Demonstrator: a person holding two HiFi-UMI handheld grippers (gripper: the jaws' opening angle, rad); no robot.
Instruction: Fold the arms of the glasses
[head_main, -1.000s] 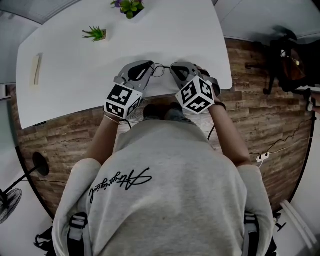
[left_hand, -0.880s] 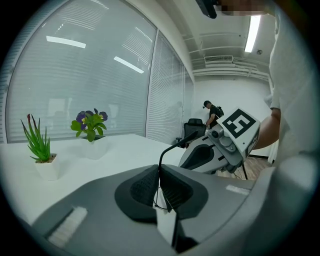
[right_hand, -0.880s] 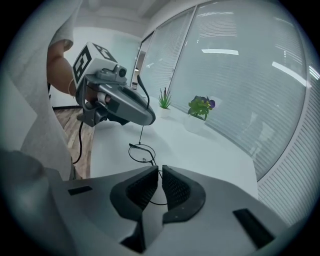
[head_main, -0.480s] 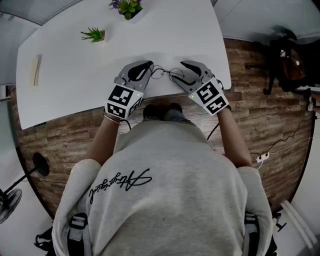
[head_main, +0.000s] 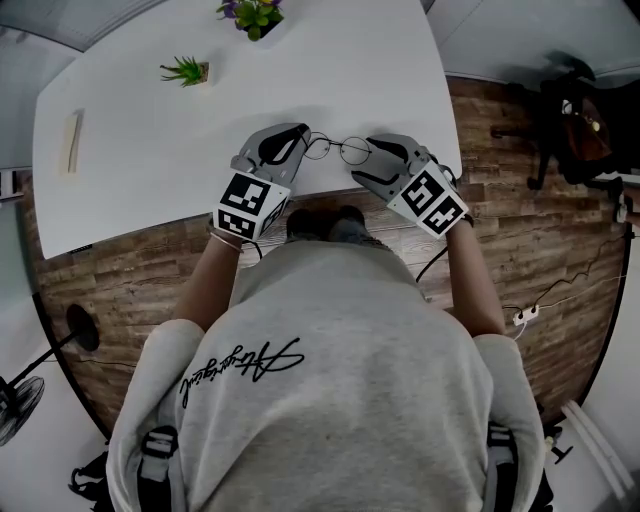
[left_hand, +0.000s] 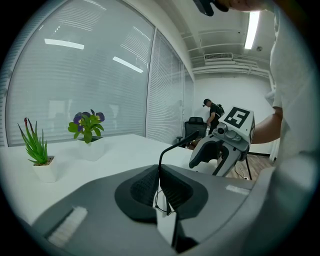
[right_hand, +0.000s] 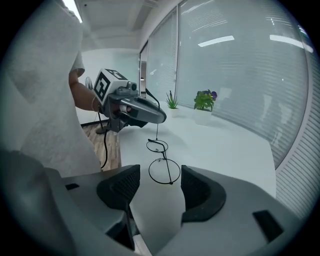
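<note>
Thin round wire glasses (head_main: 335, 149) lie at the near edge of the white table (head_main: 150, 170), between my two grippers. My left gripper (head_main: 298, 135) is shut on one arm of the glasses (left_hand: 161, 159), a black wire that rises from between its pads (left_hand: 175, 190). My right gripper (head_main: 368, 160) is to the right of the frame. Its jaws have just been opening and nothing is pressed between them. In the right gripper view both lenses of the glasses (right_hand: 164, 171) lie just ahead of my right gripper (right_hand: 157, 185), with the left gripper (right_hand: 135, 111) beyond them.
Two small potted plants (head_main: 188, 70) (head_main: 252, 14) stand at the far side of the table, and a pale flat object (head_main: 72, 138) lies at its left. The table's near edge runs right under both grippers. A dark chair (head_main: 575, 120) stands on the wooden floor at the right.
My right gripper has opened, let go of the glasses and drawn back to the right while rolling. The left gripper and the glasses stayed in place.
</note>
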